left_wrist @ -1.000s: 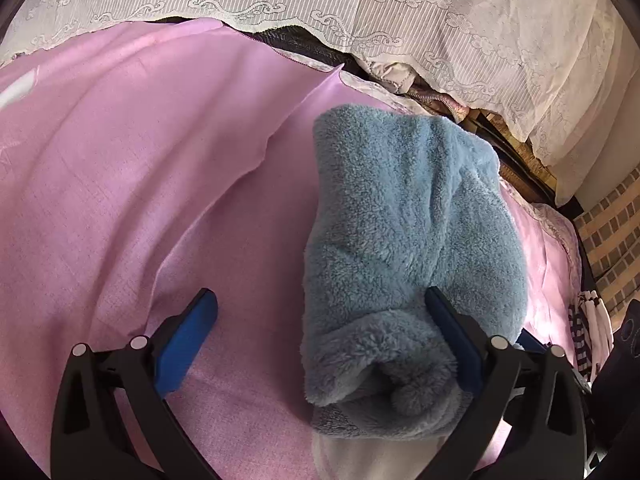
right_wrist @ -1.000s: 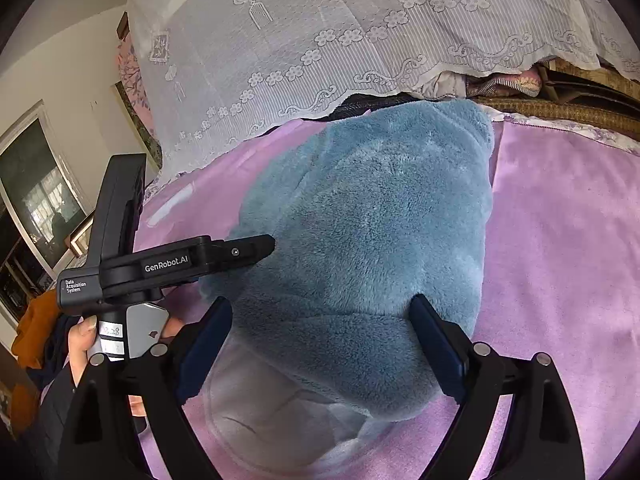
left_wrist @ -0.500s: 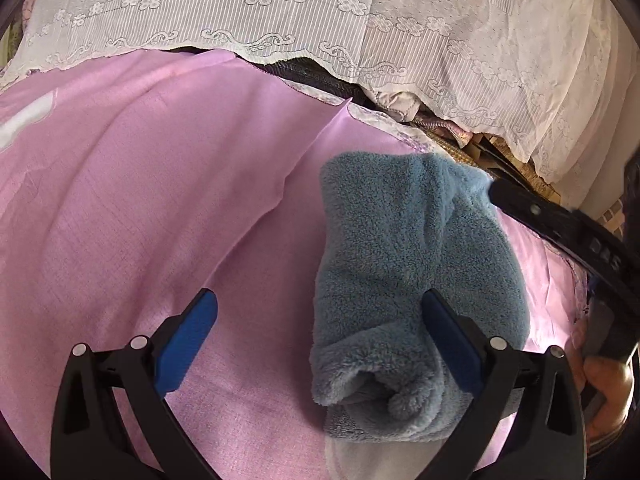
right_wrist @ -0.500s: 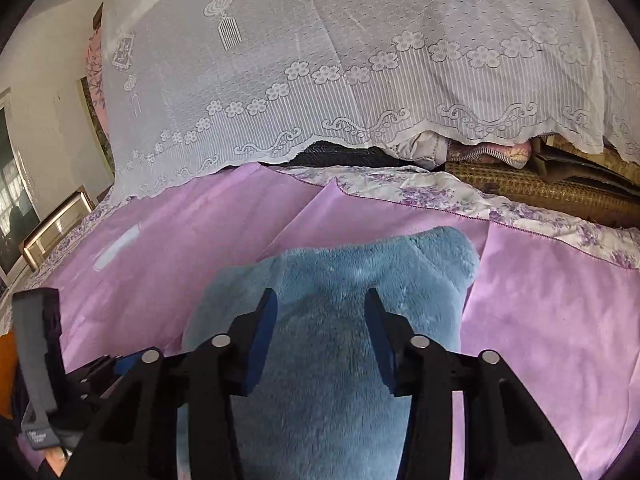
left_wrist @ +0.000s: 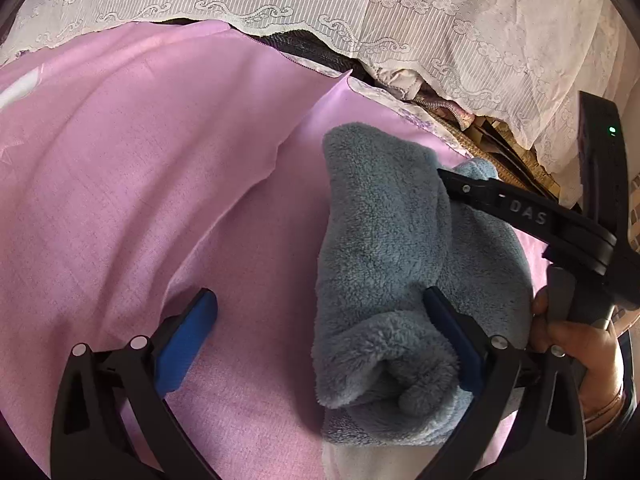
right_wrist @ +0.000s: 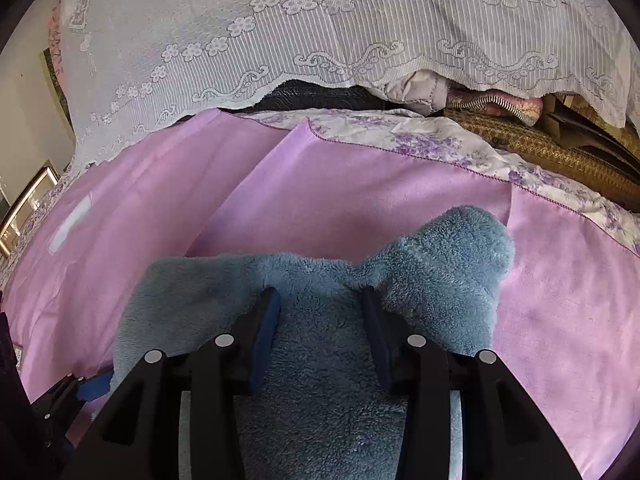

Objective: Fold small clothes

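- Two fisheye views show one fluffy grey-blue fleece garment [left_wrist: 384, 264] lying on a smooth pink bedsheet [left_wrist: 140, 184].
- Left wrist view: the garment lies as a thick folded bundle, its long axis running from the near edge of the picture up and away toward the white lace cloth [left_wrist: 400, 20] hanging at the back.
- Its rolled, rounded end faces the camera at the bottom; the narrower far end points at the lace.
- A pale inner lining shows under the near end.
- Left gripper [left_wrist: 320, 336] has its jaws spread wide; the blue pad [left_wrist: 184, 348] on one side rests over bare sheet, well apart from the fleece, while the other pad [left_wrist: 448, 332] sits against the bundle's side. Nothing is pinched.
- At the picture's right edge the black body of the right gripper [left_wrist: 532, 216] reaches over the garment, held by a hand [left_wrist: 576, 340].
- Right wrist view: the same garment [right_wrist: 320, 380] fills the lower middle, stretching away from the camera, with a rounded lobe sticking out toward the upper right.
- Right gripper [right_wrist: 320, 304] is partly closed, both dark blue pads [right_wrist: 266, 320] sunk into a raised ridge of fleece that is bunched between them.
- Behind the sheet lies a floral-print white and purple fabric [right_wrist: 420, 140], then the lace cloth [right_wrist: 320, 32].
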The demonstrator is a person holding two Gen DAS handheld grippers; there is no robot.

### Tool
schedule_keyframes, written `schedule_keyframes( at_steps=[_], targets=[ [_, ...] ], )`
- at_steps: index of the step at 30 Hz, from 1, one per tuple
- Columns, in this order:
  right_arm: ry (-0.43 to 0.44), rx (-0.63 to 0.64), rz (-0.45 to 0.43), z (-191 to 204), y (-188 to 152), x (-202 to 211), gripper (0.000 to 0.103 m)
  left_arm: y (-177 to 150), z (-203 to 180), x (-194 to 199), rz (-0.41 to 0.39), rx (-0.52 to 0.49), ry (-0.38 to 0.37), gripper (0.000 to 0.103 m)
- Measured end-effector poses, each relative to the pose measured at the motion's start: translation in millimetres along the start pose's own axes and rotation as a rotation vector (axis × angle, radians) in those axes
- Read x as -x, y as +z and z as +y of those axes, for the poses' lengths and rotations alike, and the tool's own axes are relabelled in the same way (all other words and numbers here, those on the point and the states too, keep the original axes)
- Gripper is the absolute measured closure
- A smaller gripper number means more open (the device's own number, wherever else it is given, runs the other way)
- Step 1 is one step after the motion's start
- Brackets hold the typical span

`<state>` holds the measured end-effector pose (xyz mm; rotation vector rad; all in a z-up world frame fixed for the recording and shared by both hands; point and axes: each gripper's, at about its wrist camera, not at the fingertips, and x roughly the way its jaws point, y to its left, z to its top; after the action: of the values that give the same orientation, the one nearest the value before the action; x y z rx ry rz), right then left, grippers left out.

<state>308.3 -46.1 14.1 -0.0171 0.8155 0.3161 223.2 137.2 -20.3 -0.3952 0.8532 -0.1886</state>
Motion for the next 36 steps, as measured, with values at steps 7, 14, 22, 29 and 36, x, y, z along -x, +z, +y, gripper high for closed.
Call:
schedule_keyframes(
  at_steps=[7,14,22,29,36],
  targets=[
    [0.033,0.017,-0.098,-6.7,-39.5,67.3,0.041,-1.5,-8.1,8.1,-0.033,-0.027,0.039,0.004],
    [0.132,-0.205,-0.171,-47.5,-101.8,84.3,0.036,-6.3,-22.1,17.4,-0.075,-0.093,0.099,0.005],
    [0.227,-0.3,-0.094,-65.8,-116.8,56.7,0.021,-10.5,-26.9,16.9,-0.086,-0.131,0.136,0.004],
    [0.272,-0.337,-0.109,-76.2,-113.8,70.4,0.017,0.1,-11.8,24.4,-0.04,-0.071,-0.013,0.005],
    [0.391,-0.443,-0.095,-94.0,-109.1,60.9,0.011,-1.9,20.8,-5.5,0.118,0.117,-0.255,0.005]
  ],
)
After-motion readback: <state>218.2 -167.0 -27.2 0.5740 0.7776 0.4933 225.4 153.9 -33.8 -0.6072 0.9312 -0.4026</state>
